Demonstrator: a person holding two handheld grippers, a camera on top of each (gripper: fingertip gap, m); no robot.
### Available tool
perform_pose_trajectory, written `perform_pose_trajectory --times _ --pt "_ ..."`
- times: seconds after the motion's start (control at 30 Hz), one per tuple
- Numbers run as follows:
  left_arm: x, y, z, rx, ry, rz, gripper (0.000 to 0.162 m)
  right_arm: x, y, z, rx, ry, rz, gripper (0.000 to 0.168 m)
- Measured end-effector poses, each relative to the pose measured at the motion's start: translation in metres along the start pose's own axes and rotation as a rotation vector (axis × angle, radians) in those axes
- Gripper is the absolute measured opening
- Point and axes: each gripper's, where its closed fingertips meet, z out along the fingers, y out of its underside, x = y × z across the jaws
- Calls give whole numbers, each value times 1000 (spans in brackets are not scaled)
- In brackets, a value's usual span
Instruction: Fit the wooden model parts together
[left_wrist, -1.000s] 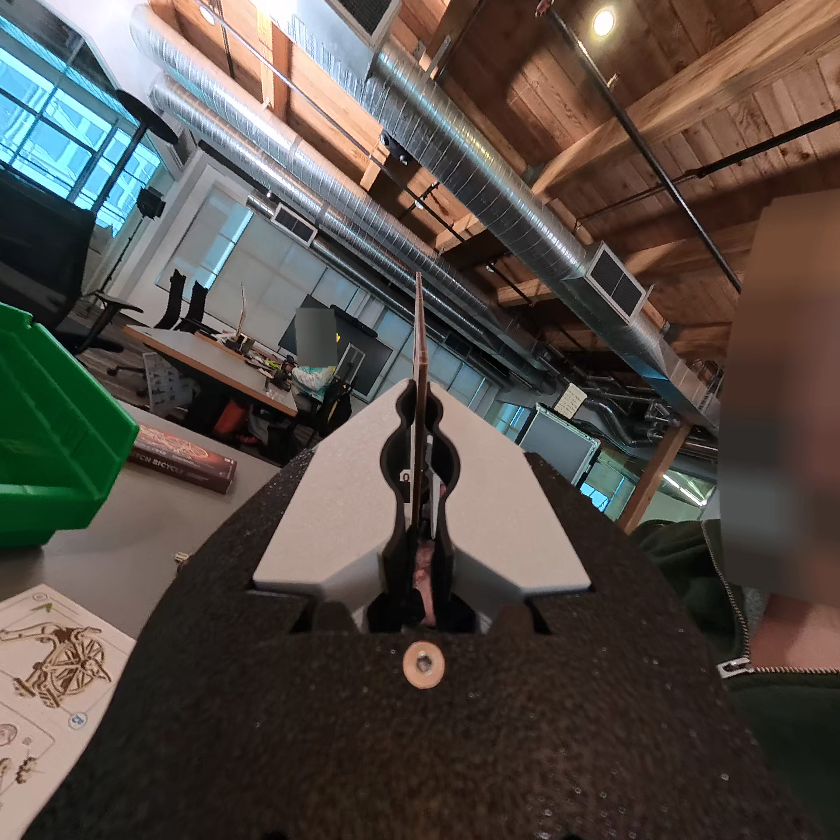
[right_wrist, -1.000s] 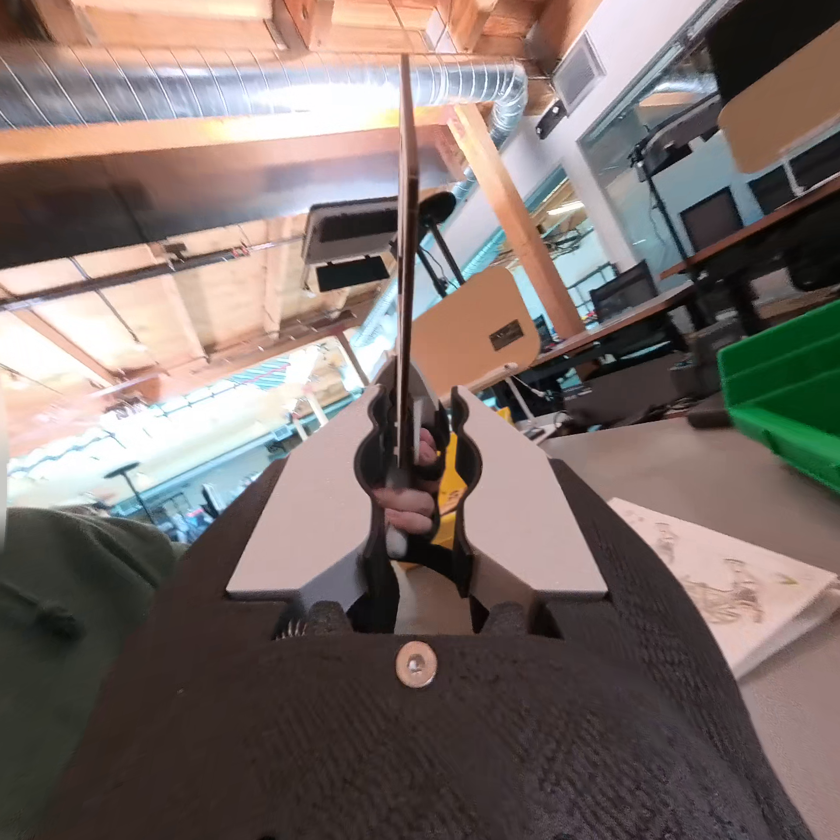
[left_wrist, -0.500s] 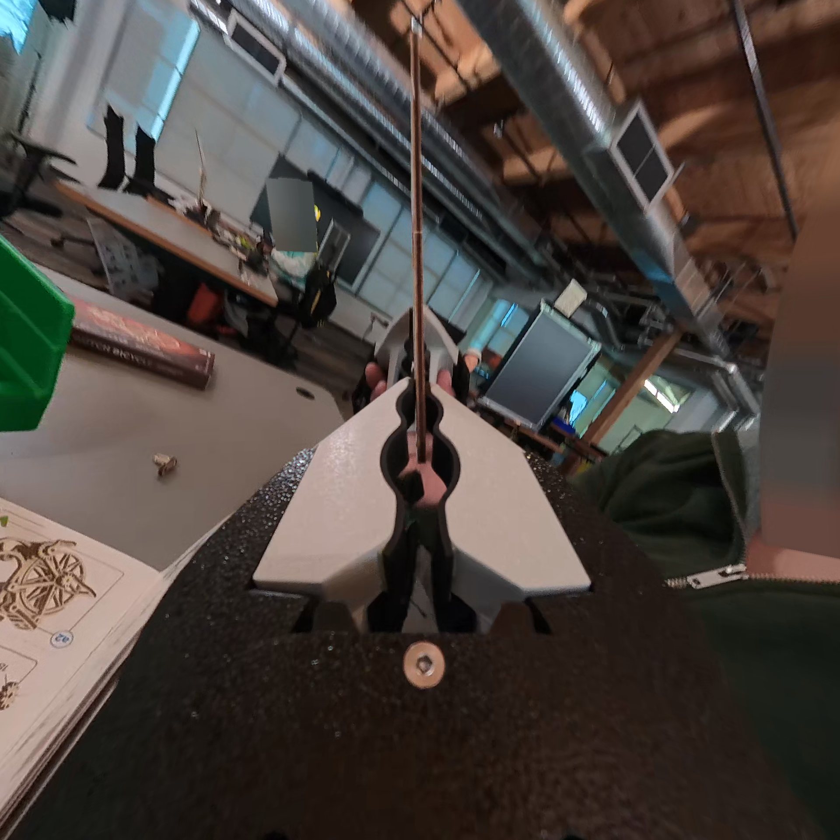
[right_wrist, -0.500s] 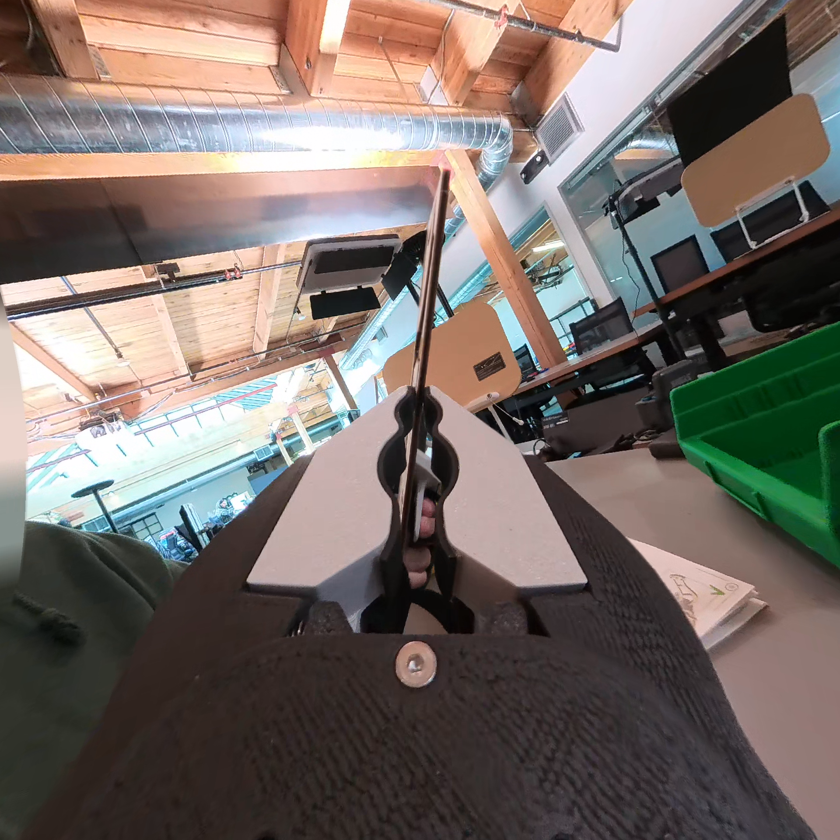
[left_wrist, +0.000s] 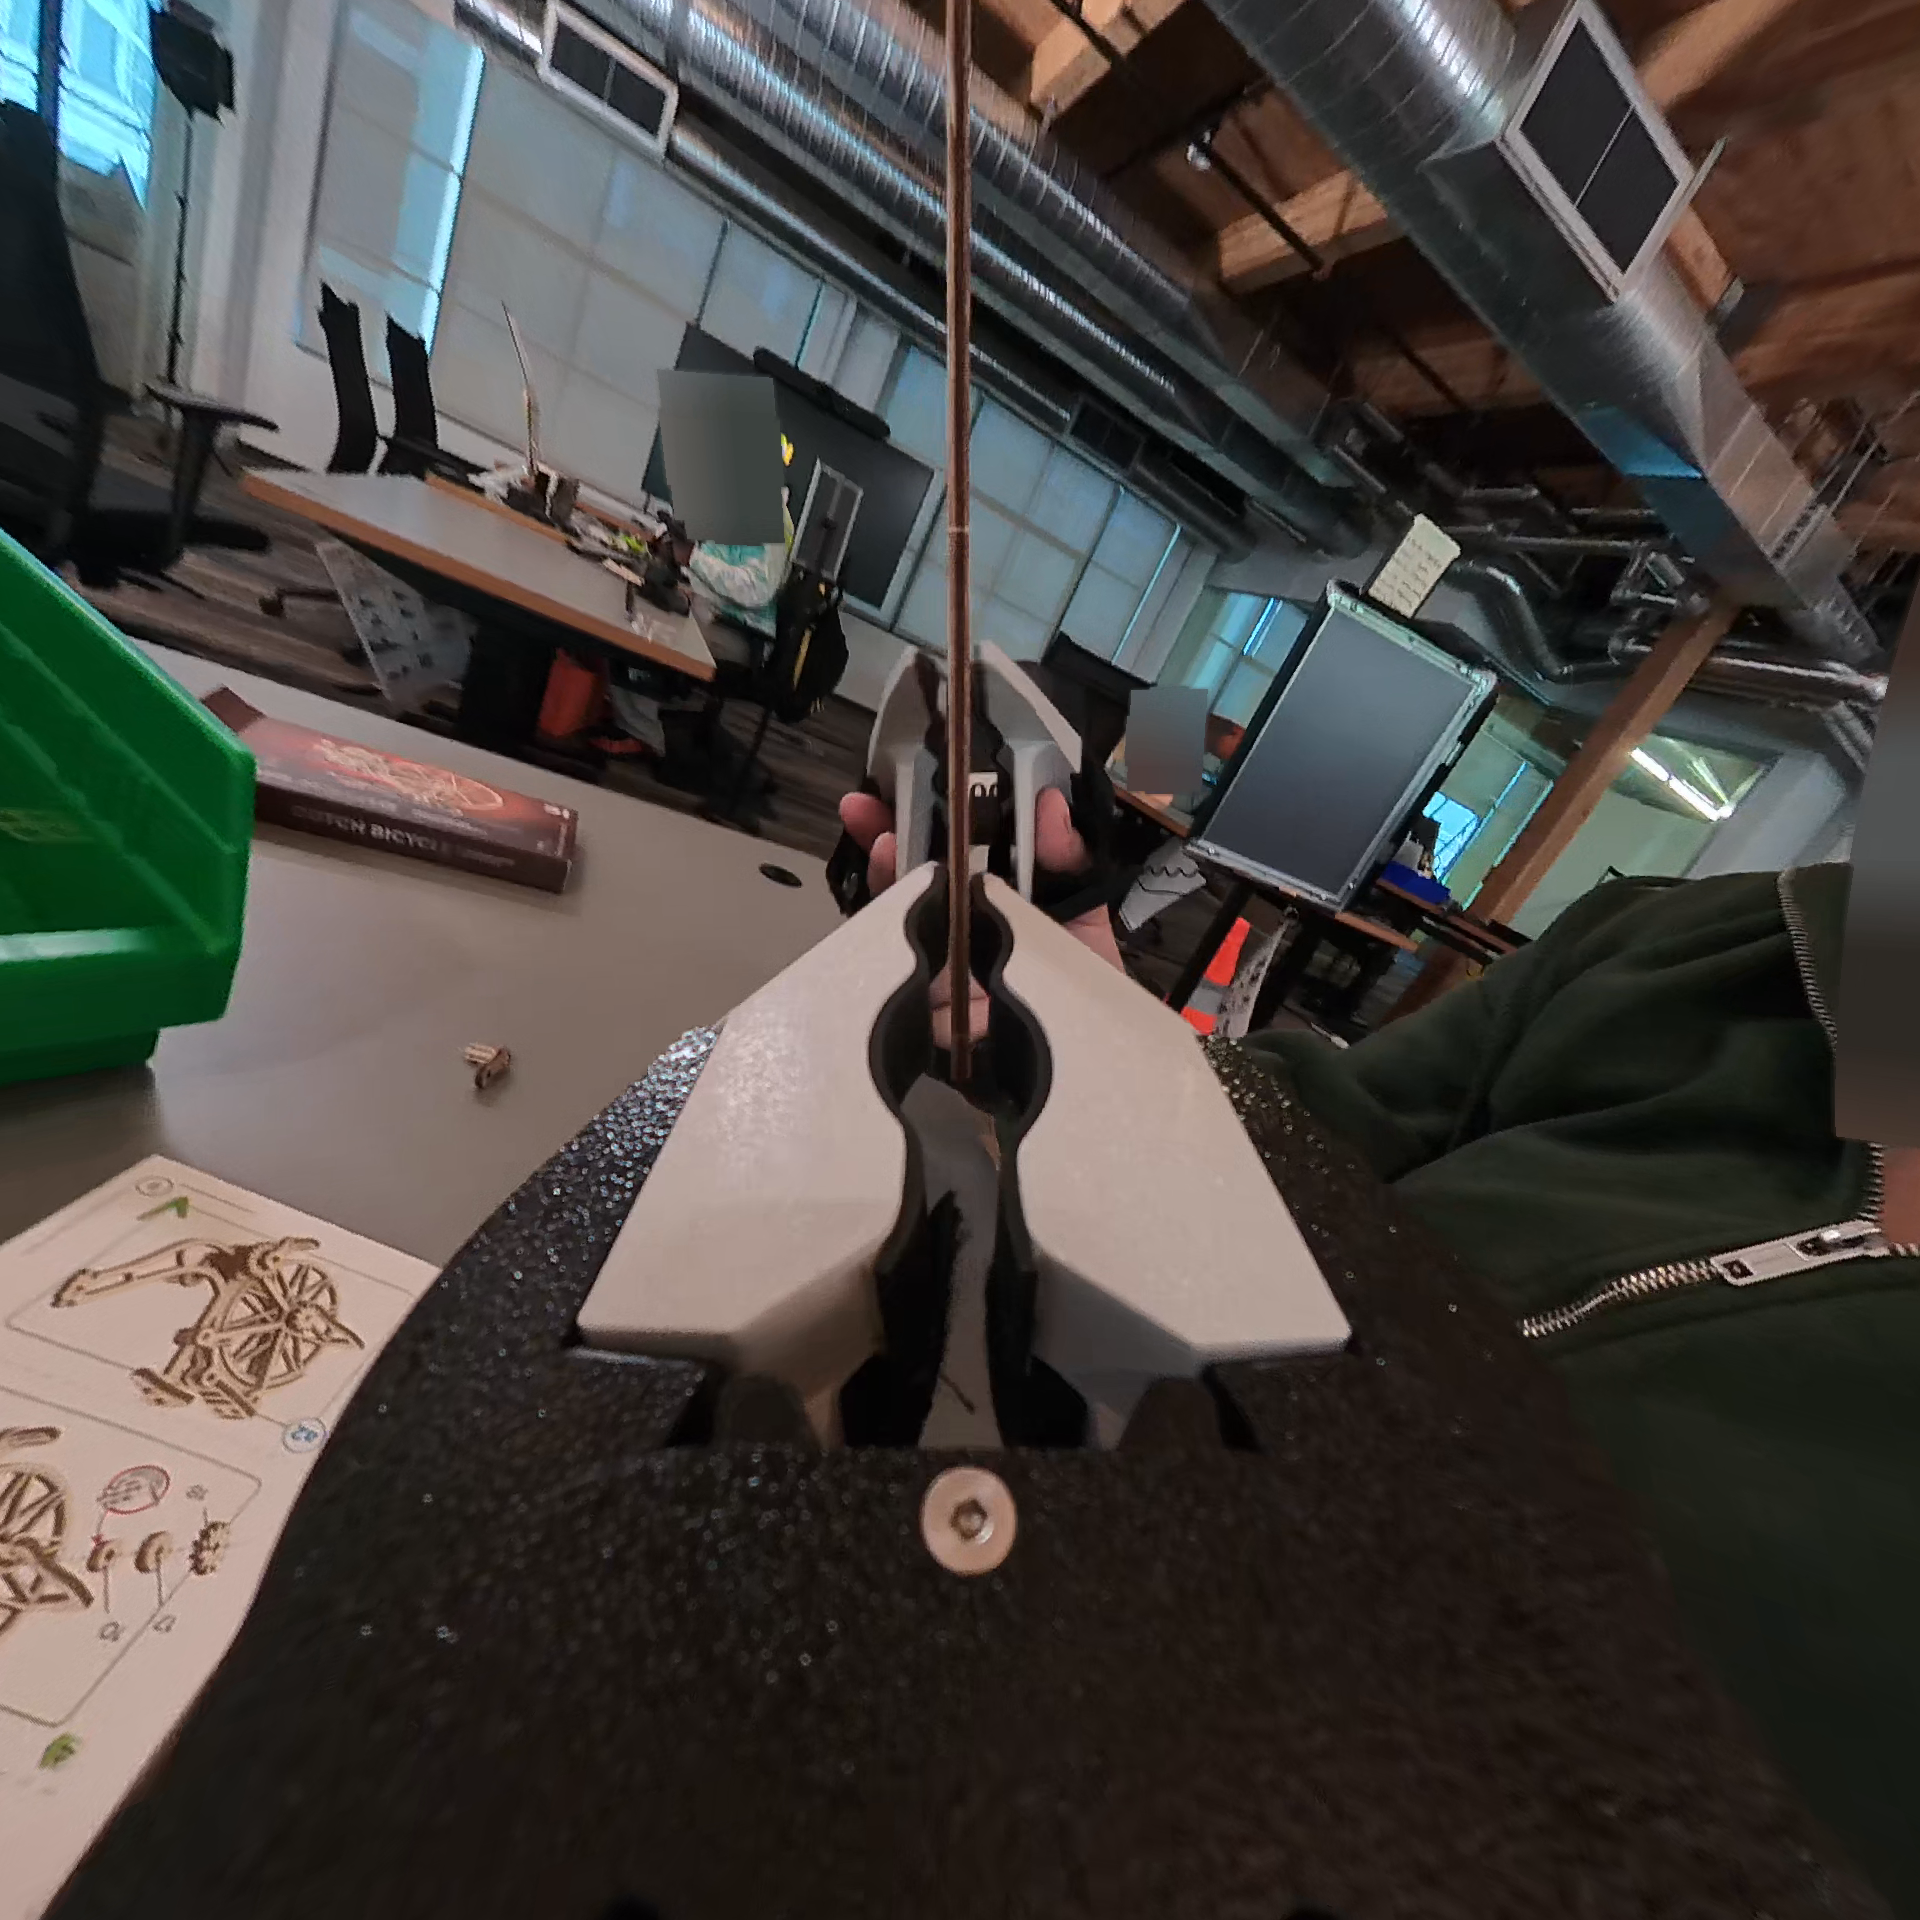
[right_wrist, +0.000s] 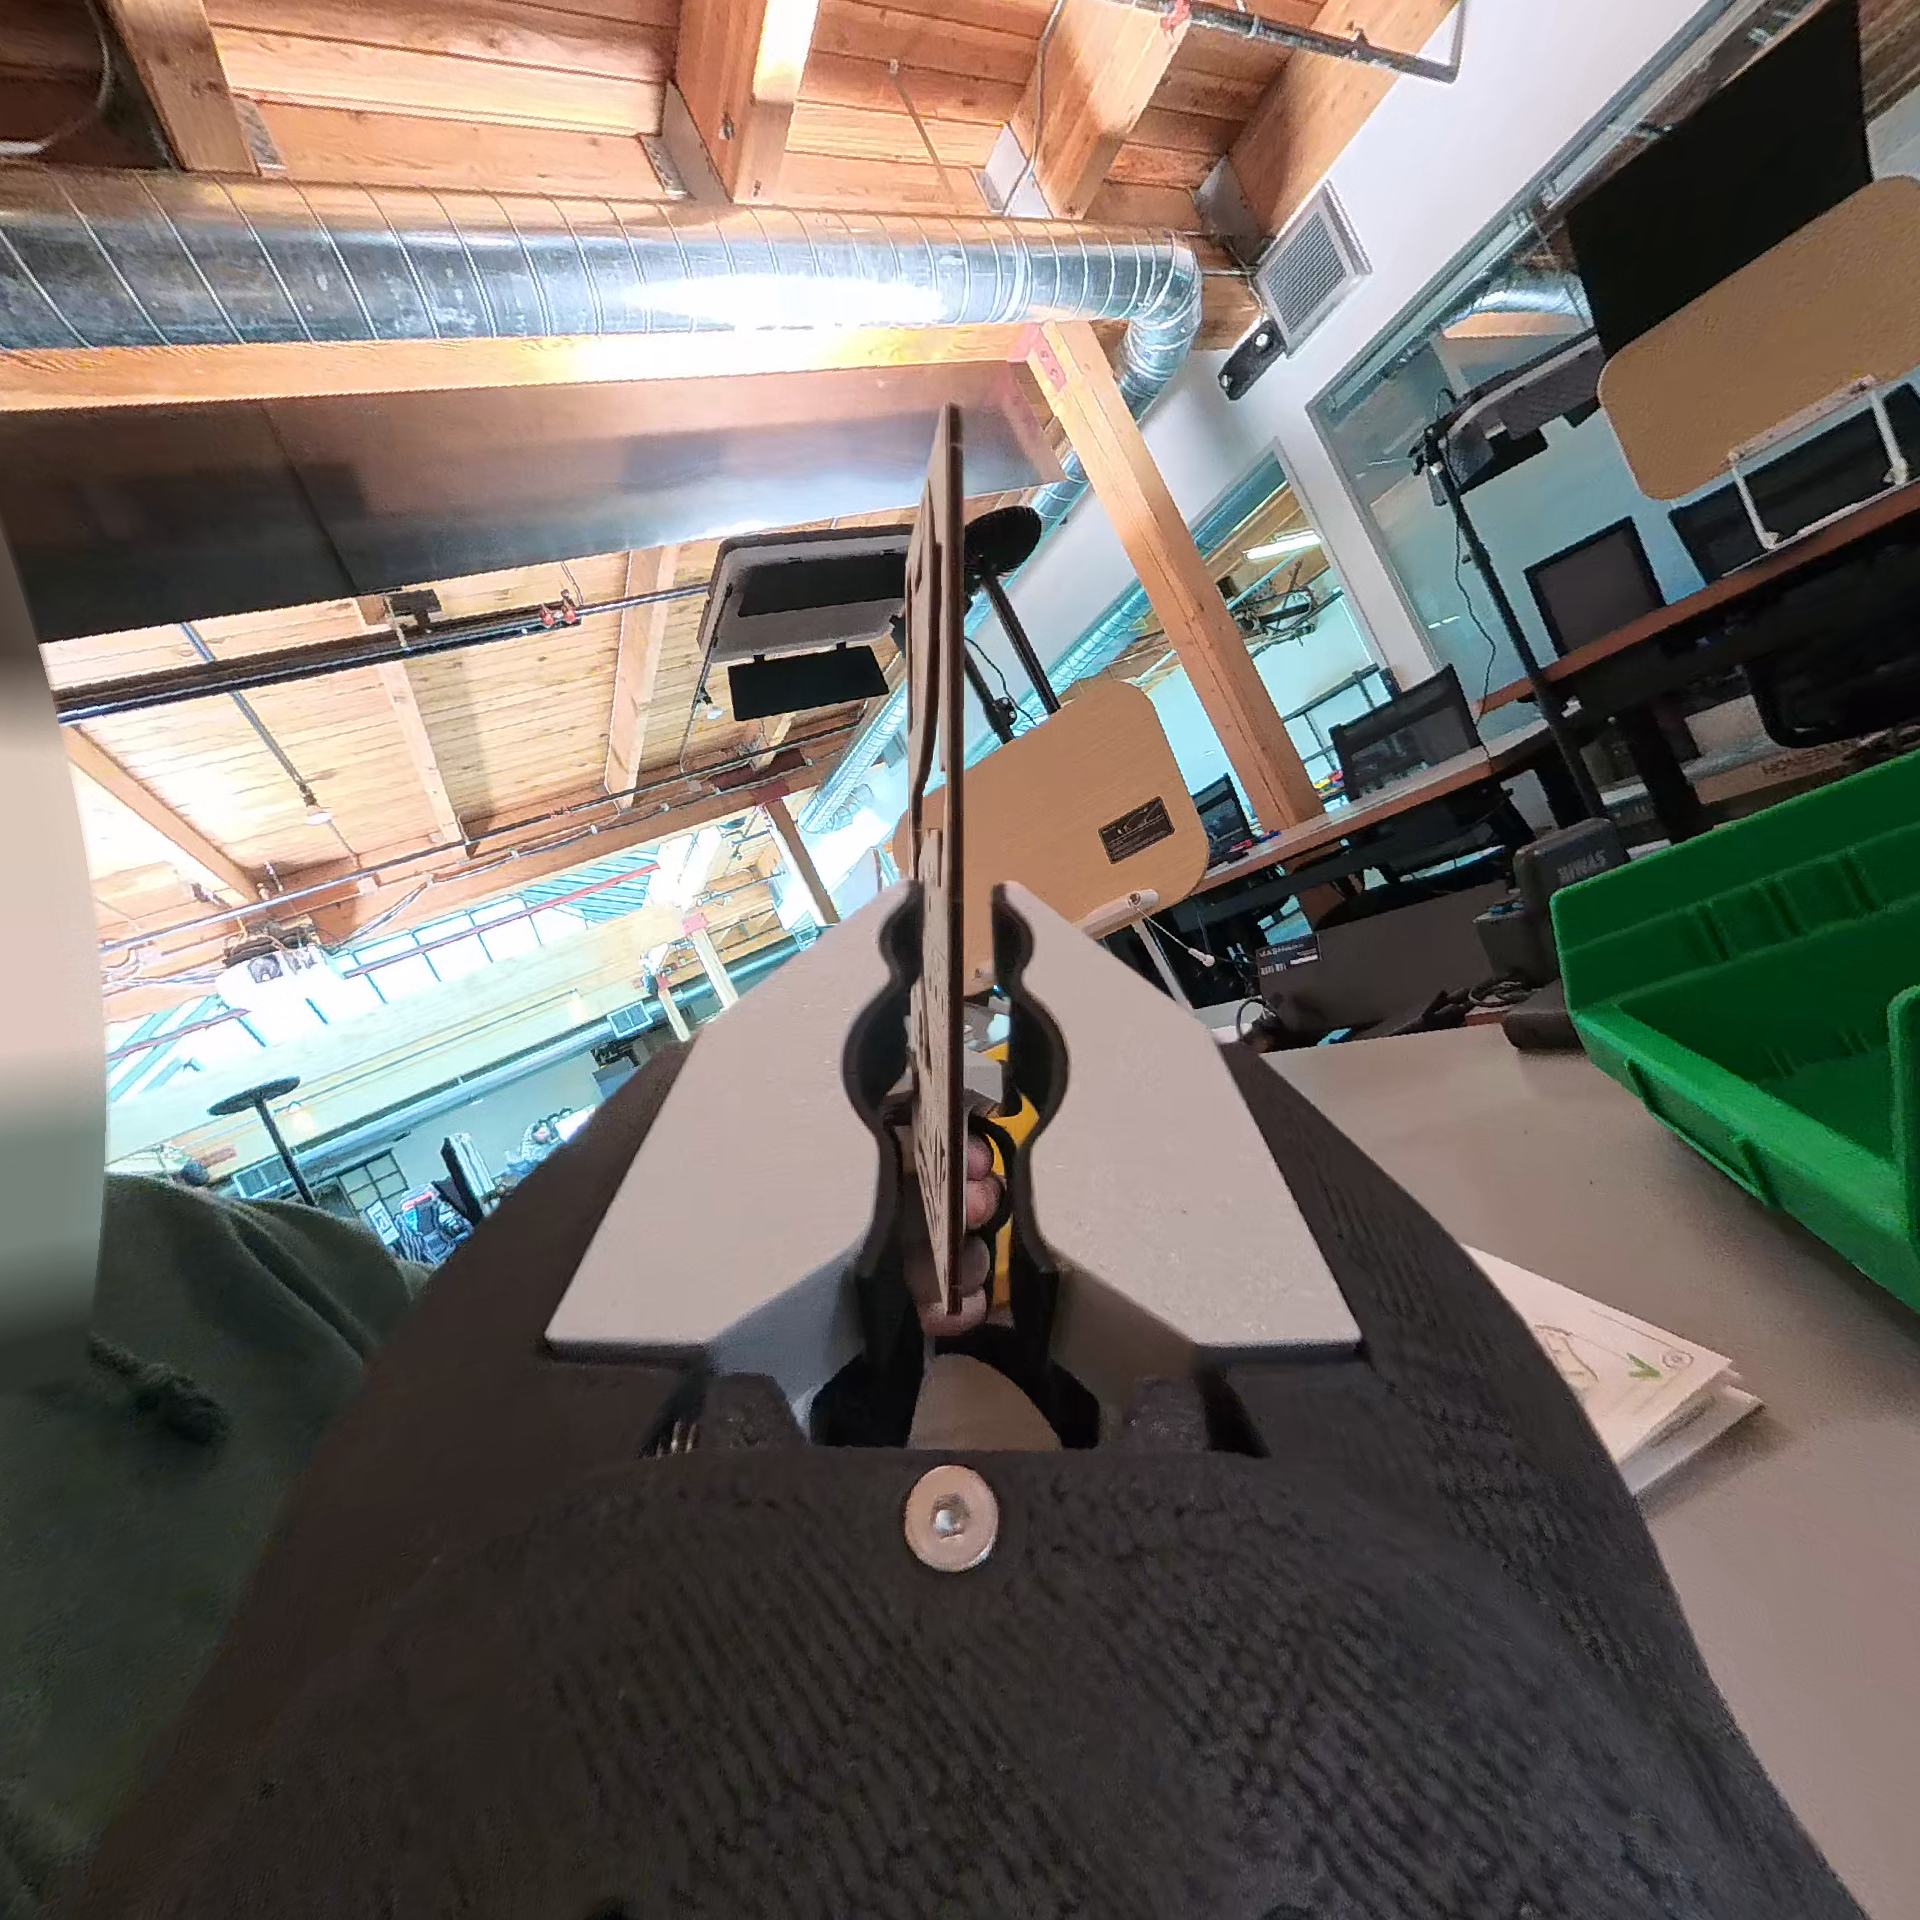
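One thin wooden sheet is the thing both tools share: in the left wrist view it runs edge-on as a dark brown line from the centre of the frame straight up past the top edge. The left gripper is pinched onto its lower edge, and the right gripper, just above centre, faces it and appears to grip the same sheet from the far side. Holding it from two sides probably steadies the flimsy panel so a part can be worked loose or lined up. In the right wrist view the sheet stands upright at mid-frame, cut-outs showing on its flat face, clamped between the right gripper's jaws.

The jaws are smooth grey plastic with scalloped black inner edges; the bodies below are rough, grainy black. At lower left, an instruction booklet lies on the matte grey table. A small wooden piece rests at left of centre, a glossy green plastic bin at far left.
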Motion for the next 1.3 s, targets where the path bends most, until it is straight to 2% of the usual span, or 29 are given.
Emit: perform_pose_trajectory --times 0.1,0.17,0.3,0.43,0.5,0.6,0.7,0.77,0.97,1.3 --pt "-2 -4 -2 23 -7 -4 0 -2 3 2 -20 -42 36 23" --pt "-3 -5 -4 30 -10 -9 0 -3 11 5 -61 -63 56 24" --pt "-2 -4 -3 35 13 -31 0 -4 24 7 -123 -70 41 3" --pt "-12 0 -3 7 -59 -26 2 3 27 5 -145 -27 14 1" --pt "-19 -4 -7 26 -112 42 7 5 27 5 -145 -15 14 0" --pt "-33 -29 -29 159 -256 223 27 12 23 -1 -128 5 47 0" --pt "-41 -50 -58 258 -439 479 31 19 16 -8 -105 30 64 0" --pt "-45 -53 -67 264 -517 574 27 20 11 -12 -96 40 57 0" --pt "-53 -45 -75 224 -577 726 23 21 6 -17 -111 73 14 0" --pt "-72 -32 -84 147 -592 710 16 24 13 -15 -134 69 23 0"
